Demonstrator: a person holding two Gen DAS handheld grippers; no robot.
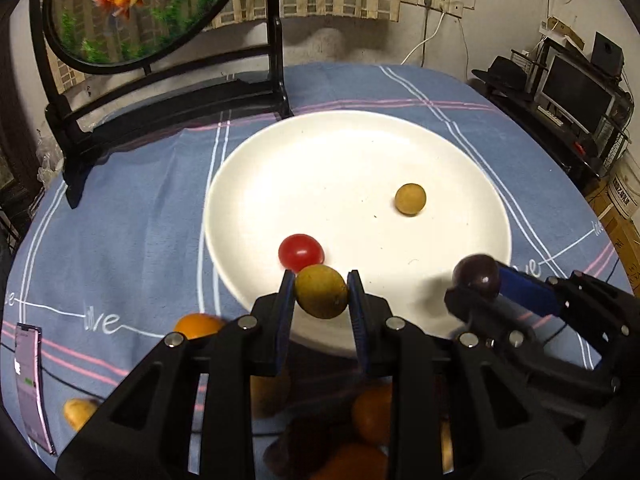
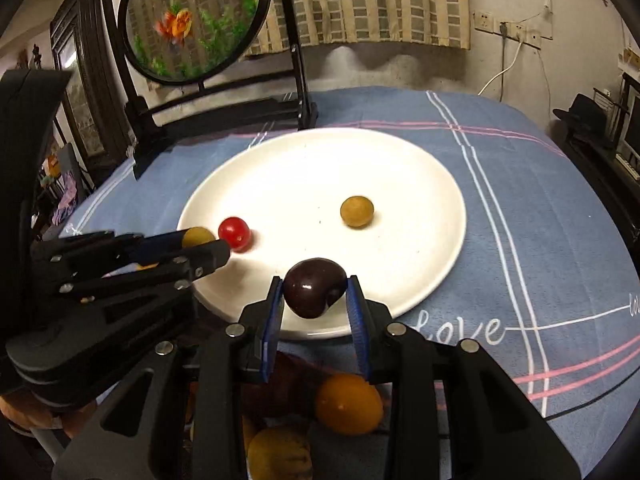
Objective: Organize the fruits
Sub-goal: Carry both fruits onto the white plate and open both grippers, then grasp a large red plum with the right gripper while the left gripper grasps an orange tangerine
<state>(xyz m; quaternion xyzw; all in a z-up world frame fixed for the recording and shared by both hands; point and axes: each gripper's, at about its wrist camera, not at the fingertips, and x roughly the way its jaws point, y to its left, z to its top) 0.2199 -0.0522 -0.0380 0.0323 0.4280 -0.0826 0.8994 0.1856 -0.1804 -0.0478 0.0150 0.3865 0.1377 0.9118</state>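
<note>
A white plate (image 1: 340, 152) (image 2: 320, 168) lies on the blue cloth and bears a red cherry tomato (image 1: 301, 252) (image 2: 235, 233) and a round tan fruit (image 1: 410, 199) (image 2: 357, 211). My left gripper (image 1: 321, 280) (image 2: 208, 246) is shut on a yellow-green round fruit (image 1: 321, 297) (image 2: 197, 236) over the plate's near rim, right by the tomato. My right gripper (image 2: 315, 286) (image 1: 476, 280) is shut on a dark purple cherry (image 2: 315, 293) (image 1: 477, 277) above the plate's near edge.
Loose orange and yellow fruits (image 2: 349, 402) (image 1: 198, 325) lie on the cloth under both grippers. A round fish-picture screen on a black stand (image 1: 160, 12) (image 2: 196, 20) rises behind the plate. A phone (image 1: 30, 380) lies at the left. Shelves with a monitor (image 1: 576, 92) stand at the right.
</note>
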